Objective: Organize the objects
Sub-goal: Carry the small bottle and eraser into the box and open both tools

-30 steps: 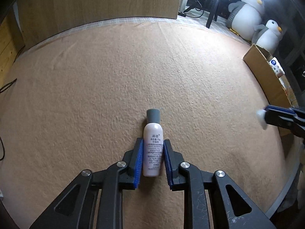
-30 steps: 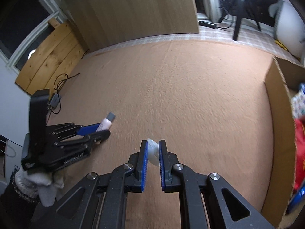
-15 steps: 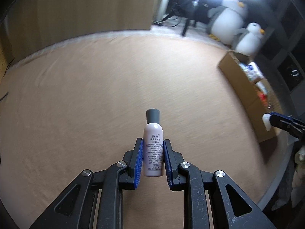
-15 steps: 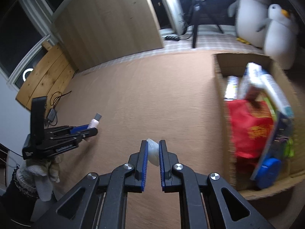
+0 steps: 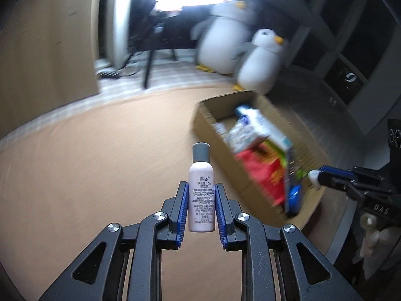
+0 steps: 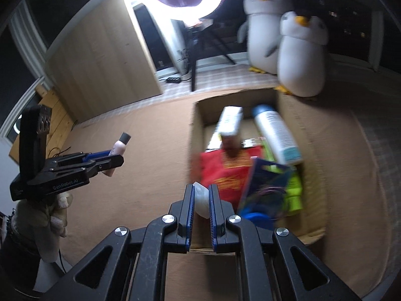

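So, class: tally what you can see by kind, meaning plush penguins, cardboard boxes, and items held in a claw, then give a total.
Plush penguins: 2
Cardboard box: 1
Held items: 2, pink bottle in left claw, small white object in right claw
Total: 5

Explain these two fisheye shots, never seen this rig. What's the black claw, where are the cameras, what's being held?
No robot here: a person holds a two-finger gripper in each hand, each carrying a camera that looks along its fingers. In the left wrist view, the left gripper is shut on a small pink bottle with a grey cap. In the right wrist view, the right gripper is shut on a small white object, too hidden to identify. Each view also catches the other gripper from the side. On the tan carpet sits an open cardboard box already holding packets and a spray can. Two plush penguins stand behind.
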A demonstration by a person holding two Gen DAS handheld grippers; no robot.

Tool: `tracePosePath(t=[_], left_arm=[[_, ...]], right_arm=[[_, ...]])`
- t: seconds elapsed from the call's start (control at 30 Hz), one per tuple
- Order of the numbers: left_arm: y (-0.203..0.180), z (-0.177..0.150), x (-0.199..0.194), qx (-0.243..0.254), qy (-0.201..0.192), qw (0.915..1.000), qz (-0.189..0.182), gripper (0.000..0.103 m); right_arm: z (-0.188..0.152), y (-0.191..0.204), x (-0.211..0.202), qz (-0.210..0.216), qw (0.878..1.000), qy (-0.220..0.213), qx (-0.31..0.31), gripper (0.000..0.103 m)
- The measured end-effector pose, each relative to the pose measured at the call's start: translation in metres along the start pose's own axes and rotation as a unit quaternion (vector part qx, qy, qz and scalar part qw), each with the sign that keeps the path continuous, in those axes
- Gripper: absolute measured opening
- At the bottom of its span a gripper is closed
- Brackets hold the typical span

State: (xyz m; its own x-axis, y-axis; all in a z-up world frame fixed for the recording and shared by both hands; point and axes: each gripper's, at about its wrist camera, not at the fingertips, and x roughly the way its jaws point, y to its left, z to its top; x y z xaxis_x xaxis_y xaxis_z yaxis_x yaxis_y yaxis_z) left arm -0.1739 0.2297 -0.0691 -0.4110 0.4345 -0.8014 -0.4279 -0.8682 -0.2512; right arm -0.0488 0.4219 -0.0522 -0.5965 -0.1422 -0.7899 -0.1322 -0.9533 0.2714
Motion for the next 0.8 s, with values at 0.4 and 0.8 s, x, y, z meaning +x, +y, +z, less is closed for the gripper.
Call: tracePosePath(t=[0.4, 0.8], left_arm=[[-0.094, 0.053, 0.061, 0.053, 0.013, 0.9980, -0.030, 0.022], [-0.126, 0.075, 0.101, 0.070, 0.020, 0.9971, -0.022, 0.022]], right_arm=[[0.005, -0.051, -0.005, -0.009, 1.000, -0.003, 0.012, 0.010], [0.007, -0.061, 0.006, 0.003, 1.000, 0.014, 0.002, 0.010]])
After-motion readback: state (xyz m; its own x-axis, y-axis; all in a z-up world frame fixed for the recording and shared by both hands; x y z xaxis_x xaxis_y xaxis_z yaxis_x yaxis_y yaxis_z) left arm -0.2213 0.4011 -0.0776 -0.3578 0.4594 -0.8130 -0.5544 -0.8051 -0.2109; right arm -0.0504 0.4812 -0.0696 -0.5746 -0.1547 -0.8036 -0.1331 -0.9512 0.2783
